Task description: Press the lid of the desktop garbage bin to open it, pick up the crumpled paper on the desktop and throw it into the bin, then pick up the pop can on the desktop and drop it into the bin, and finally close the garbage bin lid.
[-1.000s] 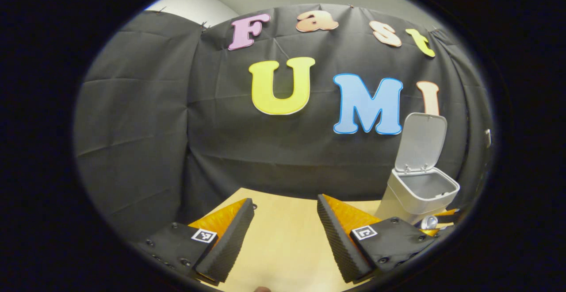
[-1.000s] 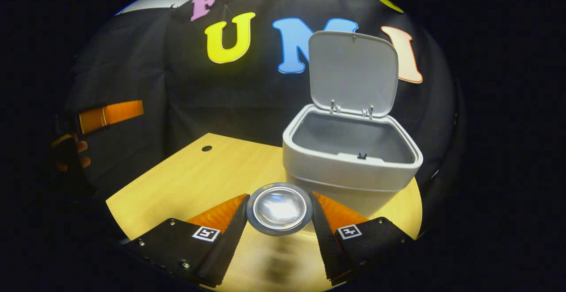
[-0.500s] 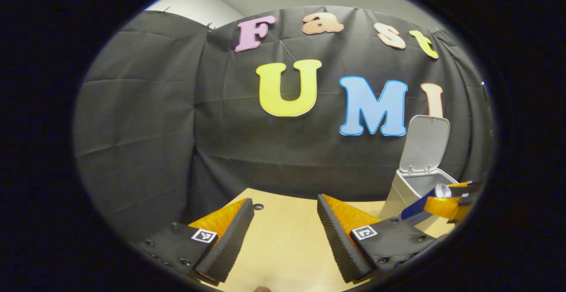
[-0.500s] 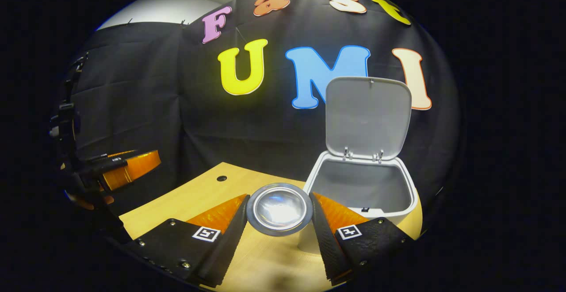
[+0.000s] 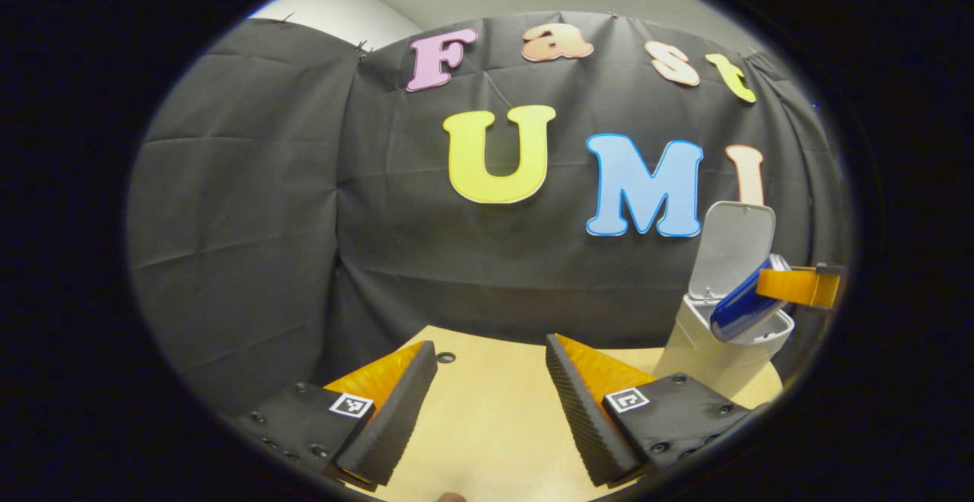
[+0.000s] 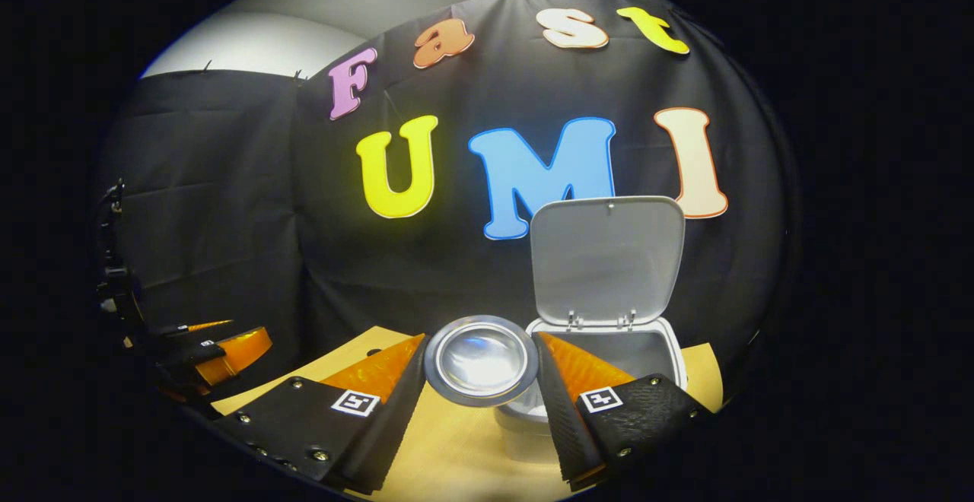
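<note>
A pale wooden desktop [image 5: 487, 418] runs up to the booth's black cloth wall, its grain catching an even light. Set into the far edge is a small dark round hole [image 5: 446, 356] (a cable port, by its look), also seen in the right gripper view [image 6: 374, 351]. Standing directly on the desktop at the far right is a light grey garbage bin [image 5: 711, 365], its base planted on the wood near the desktop's right edge. Its lid [image 5: 733, 239] is raised upright at the back, close to the wall. In the right gripper view the bin [image 6: 609, 335] rises from the desktop [image 6: 456, 456] with its mouth open.
</note>
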`<state>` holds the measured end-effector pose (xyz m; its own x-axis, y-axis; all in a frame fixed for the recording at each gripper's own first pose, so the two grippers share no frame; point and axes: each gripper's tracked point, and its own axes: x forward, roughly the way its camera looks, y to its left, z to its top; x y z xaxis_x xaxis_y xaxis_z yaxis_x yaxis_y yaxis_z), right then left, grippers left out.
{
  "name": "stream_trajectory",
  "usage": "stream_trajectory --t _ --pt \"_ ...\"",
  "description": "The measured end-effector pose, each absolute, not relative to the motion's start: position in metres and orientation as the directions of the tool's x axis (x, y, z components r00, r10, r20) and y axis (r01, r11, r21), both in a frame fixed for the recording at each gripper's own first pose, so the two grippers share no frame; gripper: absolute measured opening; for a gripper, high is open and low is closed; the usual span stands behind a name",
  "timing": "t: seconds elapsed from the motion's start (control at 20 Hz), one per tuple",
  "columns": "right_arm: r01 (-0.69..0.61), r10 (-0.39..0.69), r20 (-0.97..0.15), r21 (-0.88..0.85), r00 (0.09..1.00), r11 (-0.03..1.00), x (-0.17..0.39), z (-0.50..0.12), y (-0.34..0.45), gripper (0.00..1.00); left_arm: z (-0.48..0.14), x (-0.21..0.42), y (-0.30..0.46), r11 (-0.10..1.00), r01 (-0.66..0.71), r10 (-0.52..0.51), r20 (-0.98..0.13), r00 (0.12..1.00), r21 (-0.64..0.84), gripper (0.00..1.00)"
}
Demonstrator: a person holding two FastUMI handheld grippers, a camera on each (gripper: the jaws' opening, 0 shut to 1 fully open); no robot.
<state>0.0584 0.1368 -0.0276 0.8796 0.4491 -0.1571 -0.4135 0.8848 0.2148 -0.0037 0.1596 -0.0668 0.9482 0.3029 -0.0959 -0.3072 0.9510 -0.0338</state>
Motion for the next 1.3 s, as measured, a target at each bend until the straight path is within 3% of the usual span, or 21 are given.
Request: stream_trajectory --t 0.65,1.3 --pt "-0.229 0.262 -0.177 0.186 0.949 0.955 0.090 -0.045 0.057 0.81 -0.071 0.003 0.153 0.957 -0.290 0.286 -0.106 0.952 -0.027 0.96" --pt "-0.158 0.198 -0.275 0.161 0.941 0.974 0.098 -0.092 0.029 0.81 -0.072 0.004 0.153 0.957 -0.291 0.287 -0.112 0.951 -0.021 0.96"
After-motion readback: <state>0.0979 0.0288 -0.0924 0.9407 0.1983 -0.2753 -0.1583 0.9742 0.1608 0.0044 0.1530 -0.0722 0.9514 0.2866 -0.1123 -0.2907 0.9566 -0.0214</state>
